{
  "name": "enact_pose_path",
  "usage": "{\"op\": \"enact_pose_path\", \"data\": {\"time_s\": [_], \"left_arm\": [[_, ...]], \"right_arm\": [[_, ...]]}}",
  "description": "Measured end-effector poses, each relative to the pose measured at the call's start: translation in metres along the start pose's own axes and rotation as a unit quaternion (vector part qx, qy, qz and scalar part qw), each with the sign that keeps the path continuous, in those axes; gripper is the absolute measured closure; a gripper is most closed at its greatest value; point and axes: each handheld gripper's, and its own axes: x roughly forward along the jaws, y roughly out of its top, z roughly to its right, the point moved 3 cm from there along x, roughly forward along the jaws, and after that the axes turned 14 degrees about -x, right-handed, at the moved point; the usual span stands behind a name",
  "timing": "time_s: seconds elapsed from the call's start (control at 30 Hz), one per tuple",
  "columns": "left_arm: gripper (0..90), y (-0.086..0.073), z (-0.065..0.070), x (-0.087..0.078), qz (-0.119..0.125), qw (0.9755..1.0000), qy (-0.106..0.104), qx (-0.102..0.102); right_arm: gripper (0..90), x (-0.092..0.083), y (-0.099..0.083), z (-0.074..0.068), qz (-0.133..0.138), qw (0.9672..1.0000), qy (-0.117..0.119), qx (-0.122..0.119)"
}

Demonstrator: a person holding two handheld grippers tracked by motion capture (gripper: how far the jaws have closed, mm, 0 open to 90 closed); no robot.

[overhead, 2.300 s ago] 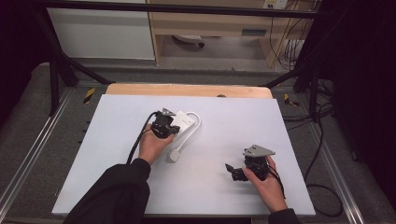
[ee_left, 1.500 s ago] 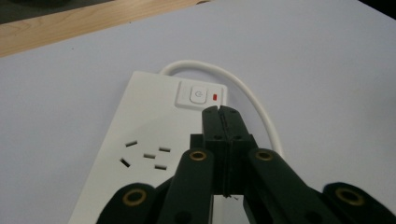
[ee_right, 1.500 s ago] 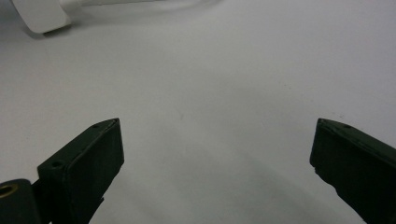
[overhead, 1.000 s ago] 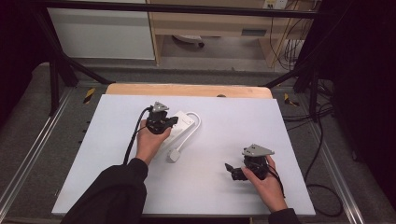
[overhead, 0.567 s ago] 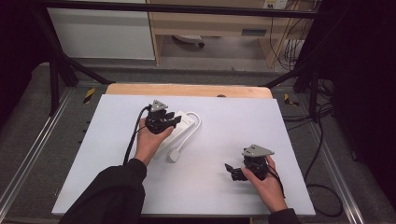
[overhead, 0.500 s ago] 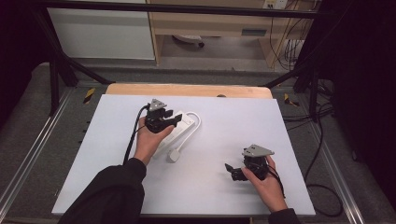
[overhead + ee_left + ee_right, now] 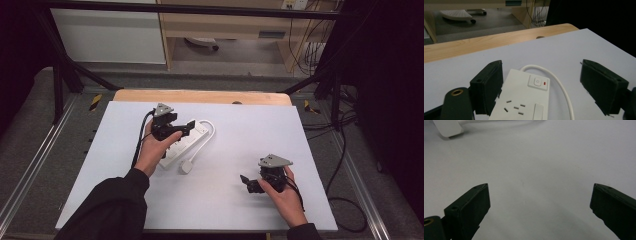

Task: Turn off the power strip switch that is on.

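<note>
Toward the far-left part of the white counter [image 7: 220,200] lies the white power strip [image 7: 186,142], its cable [image 7: 209,131] looping toward the far edge and its plug [image 7: 186,167] resting just beside its near end. The left gripper [image 7: 541,82] hovers over the strip; its fingers have just been opening and stand released, one beside the strip's edge, the other well apart. The right gripper [image 7: 539,205] sits near the near-right corner, fingers spread wide over bare surface. A wooden strip [image 7: 200,96] borders the far edge; grey floor [image 7: 30,145] surrounds the counter.
</note>
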Motion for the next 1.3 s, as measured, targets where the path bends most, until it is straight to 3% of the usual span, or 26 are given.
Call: {"op": "enact_pose_path", "data": {"time_s": [0.13,0.17,0.27,0.43,0.63,0.97,1.07,1.2,1.3], "left_arm": [[13.6,0.002,0.0,-0.003,-0.009,0.9999,0.006,-0.001],[12.7,0.004,0.0,-0.003,-0.01,0.9999,0.005,0.004],[10.8,0.007,-0.002,-0.002,-0.015,0.9998,-0.009,-0.007],[11.2,0.012,-0.006,-0.008,-0.018,0.9997,-0.012,-0.008],[10.1,0.018,-0.007,-0.029,-0.006,0.9993,-0.031,0.021],[9.2,0.005,-0.005,-0.064,-0.013,0.9992,-0.031,0.02],[9.1,0.004,-0.003,-0.075,-0.005,0.9991,-0.033,0.026],[10.1,0.002,-0.003,-0.09,0.004,0.9994,-0.028,0.021],[9.1,-0.001,0.0,-0.101,0.01,0.9991,-0.034,0.022]], "right_arm": [[3.4,0.0,-0.001,-0.001,-0.002,1.0,0.002,-0.002],[3.4,0.0,-0.001,-0.002,-0.002,1.0,0.001,0.001],[3.3,-0.002,-0.001,-0.001,0.006,0.9999,0.002,0.008],[3.0,-0.005,0.002,-0.001,0.021,0.9997,-0.002,0.014],[2.3,-0.012,0.004,-0.006,0.04,0.9992,-0.001,0.008],[2.5,-0.016,0.006,-0.009,0.052,0.9986,-0.002,0.012],[2.5,-0.019,0.007,-0.007,0.058,0.9981,-0.006,0.017],[2.6,-0.024,0.006,-0.005,0.085,0.9957,0.01,0.034],[2.7,-0.026,0.005,-0.003,0.084,0.9959,0.005,0.031]]}}
